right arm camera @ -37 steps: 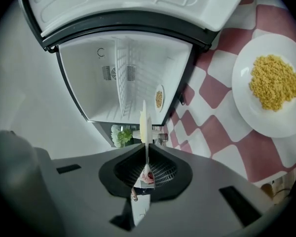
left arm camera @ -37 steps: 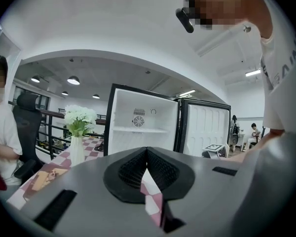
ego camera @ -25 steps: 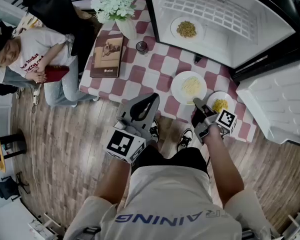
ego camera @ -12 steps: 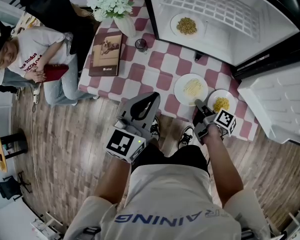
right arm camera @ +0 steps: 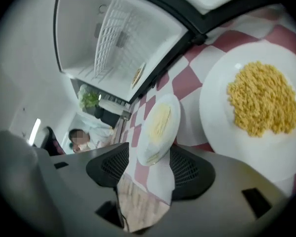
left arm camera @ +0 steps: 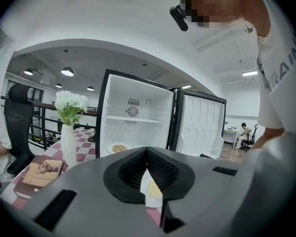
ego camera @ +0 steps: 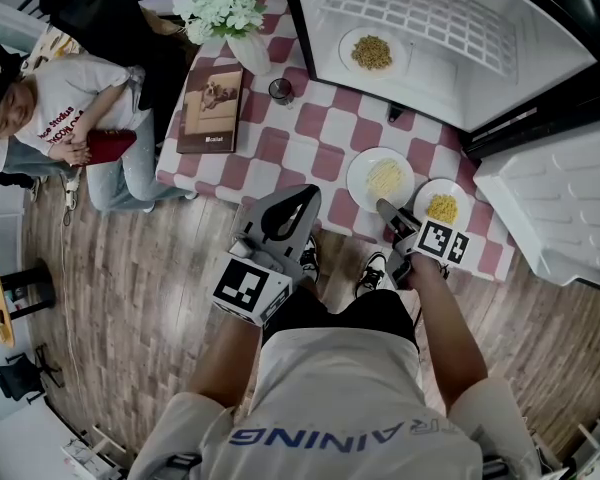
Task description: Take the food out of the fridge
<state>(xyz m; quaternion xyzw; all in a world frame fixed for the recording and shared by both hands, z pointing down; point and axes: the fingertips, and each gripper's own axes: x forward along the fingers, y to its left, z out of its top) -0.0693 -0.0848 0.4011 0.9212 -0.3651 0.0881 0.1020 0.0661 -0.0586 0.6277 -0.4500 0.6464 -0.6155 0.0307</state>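
While the yellow-food plate (ego camera: 427,195) and pale-noodle plate (ego camera: 356,182) are sitting out on the checked table (ego camera: 280,143), the jaws of your right gripper (ego camera: 388,211) have just been opening, the pale-noodle plate's rim lying loose between them. Your left gripper (ego camera: 290,213) is idling clenched, empty. The last plate (ego camera: 348,48) is waiting inside the fridge (ego camera: 500,58).

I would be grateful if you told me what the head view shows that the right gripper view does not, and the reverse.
Only the head view shows the book, a small dark cup and the left tool. Only the right gripper view looks between the jaws of the right tool: they have just been opening, with the pale-food plate rim in the gap, ungripped. Both show that plate, the yellow-food plate, the open fridge holding a third plate, and the flowers.
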